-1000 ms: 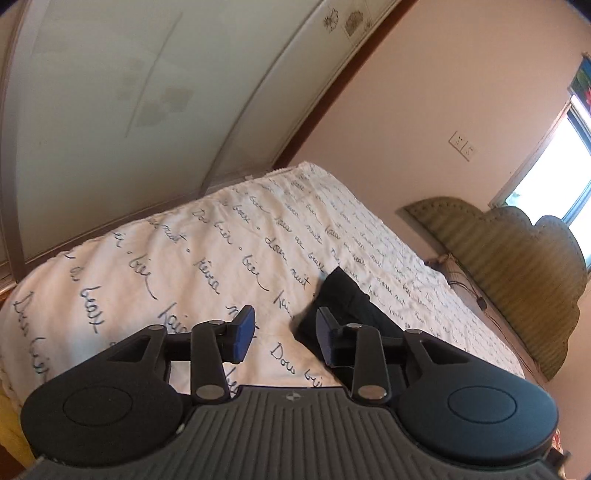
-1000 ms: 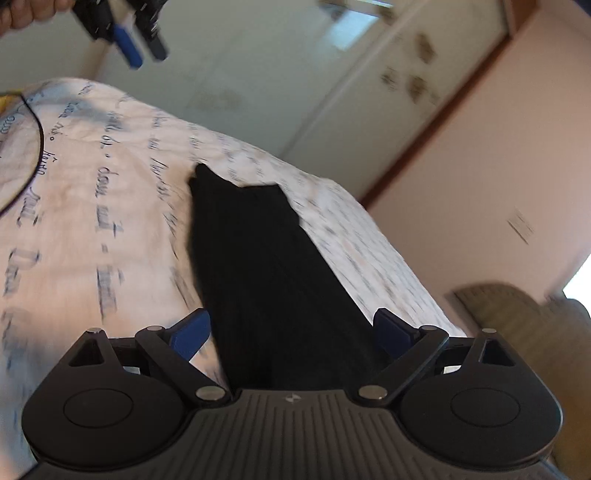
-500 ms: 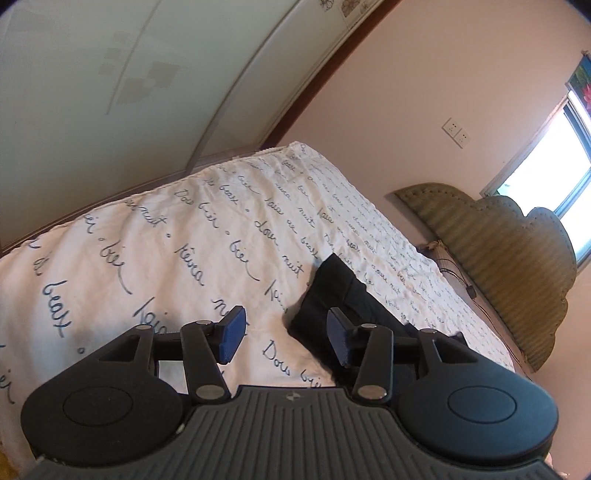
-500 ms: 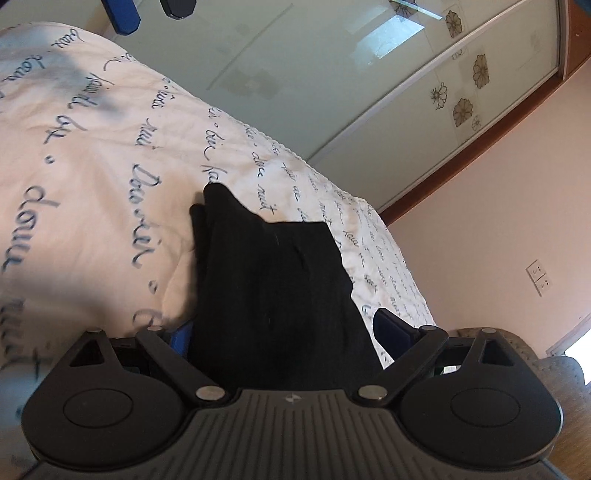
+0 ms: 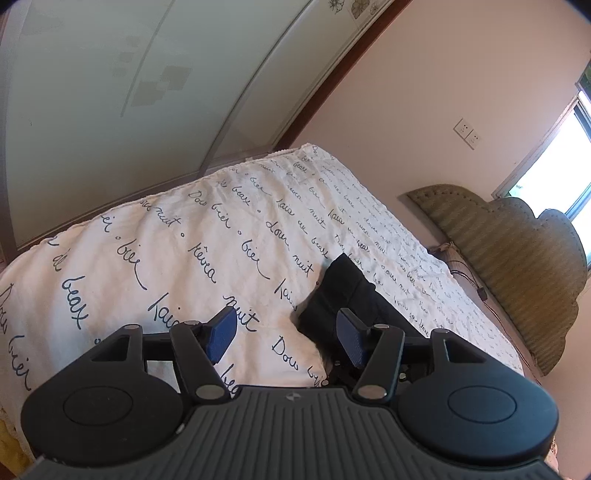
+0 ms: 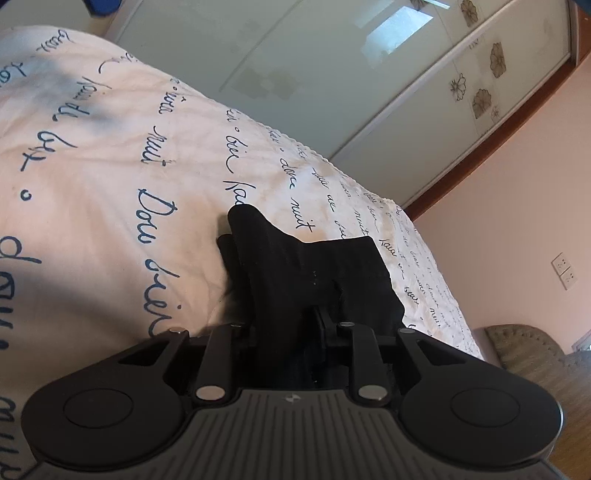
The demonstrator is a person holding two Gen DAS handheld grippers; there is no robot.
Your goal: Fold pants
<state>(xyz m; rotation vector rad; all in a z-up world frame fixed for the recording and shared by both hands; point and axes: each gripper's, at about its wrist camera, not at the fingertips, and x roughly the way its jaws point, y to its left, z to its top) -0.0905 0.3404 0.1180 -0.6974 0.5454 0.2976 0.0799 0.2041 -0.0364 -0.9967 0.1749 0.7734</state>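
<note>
The black pants (image 6: 314, 273) lie in a long folded strip on the white bedspread with blue script (image 6: 110, 184). My right gripper (image 6: 291, 328) is shut on the near end of the pants; the cloth hides its pads. In the left wrist view the far end of the pants (image 5: 343, 291) lies just ahead and to the right of my left gripper (image 5: 286, 334), which is open and empty above the bedspread (image 5: 184, 258). A blue pad of the left gripper (image 6: 103, 3) shows at the top left edge of the right wrist view.
A frosted sliding wardrobe (image 5: 129, 85) stands past the far edge of the bed. A padded green headboard (image 5: 517, 258) stands at the right below a bright window (image 5: 554, 177). A cable (image 5: 476, 288) runs along the bed's right side.
My right gripper has closed from wide open onto the near end of the pants. My left gripper has opened wider and come lower, closer to the far end of the pants.
</note>
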